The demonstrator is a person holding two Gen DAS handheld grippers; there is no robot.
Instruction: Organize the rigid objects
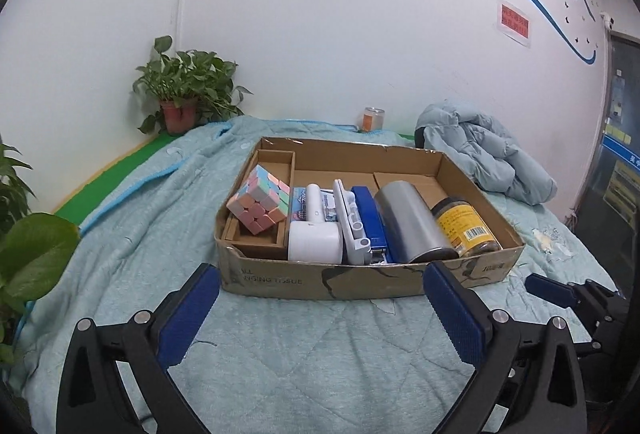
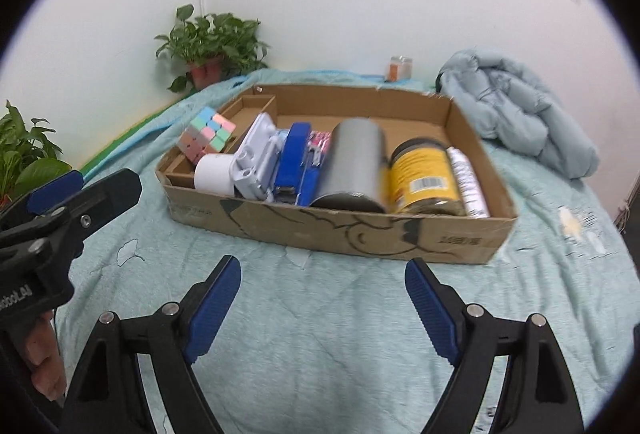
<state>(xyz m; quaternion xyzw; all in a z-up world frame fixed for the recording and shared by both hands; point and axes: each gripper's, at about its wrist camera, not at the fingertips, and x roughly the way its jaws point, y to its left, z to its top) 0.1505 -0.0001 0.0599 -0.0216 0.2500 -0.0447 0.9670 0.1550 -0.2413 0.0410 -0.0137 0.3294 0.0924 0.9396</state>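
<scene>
- We hold our left gripper (image 1: 322, 308) and right gripper (image 2: 322, 300) before the cardboard box (image 2: 340, 230) on the bed, jaws wide apart, gripping nothing.
- The steel cup (image 2: 354, 169) and yellow-labelled jar (image 2: 424, 175) lie in it, long axes toward us.

Cube (image 1: 260, 203) left in box (image 1: 360, 282), jar (image 1: 466, 228) right (cylinder (image 1: 408, 224) between)

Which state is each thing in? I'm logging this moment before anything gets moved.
Left gripper: open, empty.
Right gripper: open, empty.
Cardboard box: open-topped, filled.
Puzzle cube: tilted, unsolved.
Silver cylinder: lying down.
Yellow-labelled jar: lying down.
</scene>
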